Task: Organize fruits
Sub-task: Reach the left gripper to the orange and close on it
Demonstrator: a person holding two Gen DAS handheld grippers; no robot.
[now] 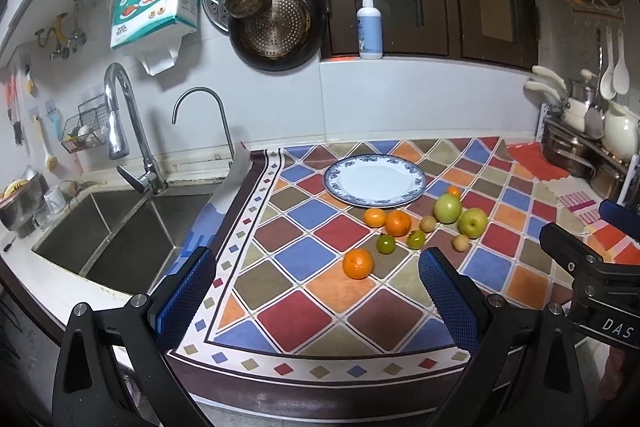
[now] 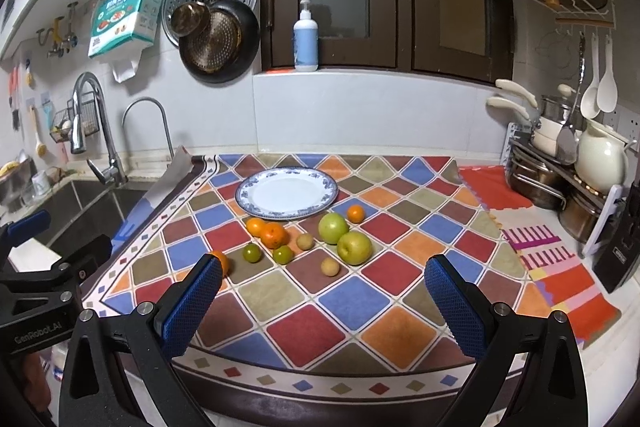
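Plate: the blue-rimmed plate (image 1: 375, 180) sits bare on the checkered mat (image 1: 320, 307), at 12 o'clock from the fruit, likely the collecting spot.
Fruit: oranges, green apples and small pieces lie loose on the mat just short of the plate; none is on it.
Nearest orange: the lone orange (image 1: 357, 263) lies at 6 o'clock of the cluster, closest to both tools, so it seems the easiest first pick.
Left gripper: the left gripper (image 1: 316, 287) hovers with jaws wide apart, holding nothing, aimed at that orange.
Right gripper: the right gripper (image 2: 322, 287) is likewise spread and empty, facing the apples (image 2: 353, 247).
Progress: sorting looks not yet begun.
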